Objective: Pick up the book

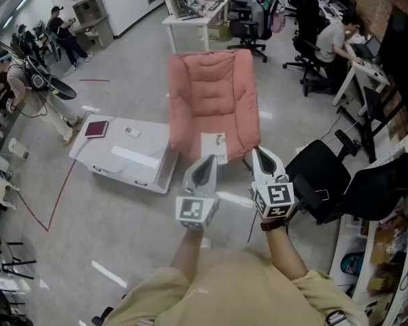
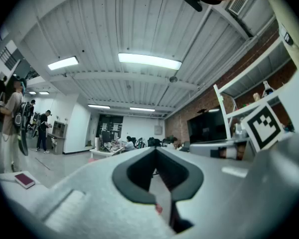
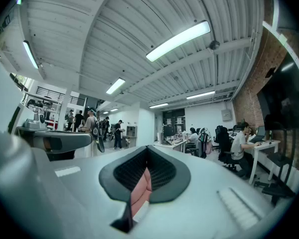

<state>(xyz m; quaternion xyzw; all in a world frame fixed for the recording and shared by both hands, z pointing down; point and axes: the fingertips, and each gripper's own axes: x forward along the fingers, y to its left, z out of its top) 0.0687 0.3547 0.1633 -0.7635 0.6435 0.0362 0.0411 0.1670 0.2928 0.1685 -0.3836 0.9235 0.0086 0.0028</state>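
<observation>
Two grippers, both with jaws closed and nothing between them. In the head view the left gripper (image 1: 204, 166) and right gripper (image 1: 261, 156) sit side by side, tips toward 12 o'clock, held level.

Two books are in sight, and I cannot tell which is the task's.
- White book (image 1: 214, 147): lies flat on the front of the pink chair (image 1: 211, 87) seat, at 12 o'clock from the left gripper, just beyond its tip; at 10 o'clock from the right gripper, near. No contact.
- Maroon book (image 1: 96, 128): lies flat on the far corner of the white table (image 1: 115, 165), at 10 o'clock from both grippers, well apart.

View differences:
- Head view: the only one showing both books, the whole chair and the person's forearms.
- Left gripper view: left gripper (image 2: 156, 152) pads meet. The maroon book (image 2: 24, 179) sits at 8 o'clock on the table (image 2: 5, 193), and the right gripper's marker cube (image 2: 264, 126) at 2 o'clock. White book not seen.
- Right gripper view: right gripper (image 3: 147, 152) pads meet at the tip. Pink chair (image 3: 138, 189) fabric shows through the slit below. The left gripper (image 3: 55, 141) is at 9 o'clock. Maroon book not seen.
- Ceiling lights appear in the gripper views only.

Count: two grippers, two books, one pink chair, one white table, two black chairs (image 1: 319, 178) at 3 o'clock of the right gripper.
</observation>
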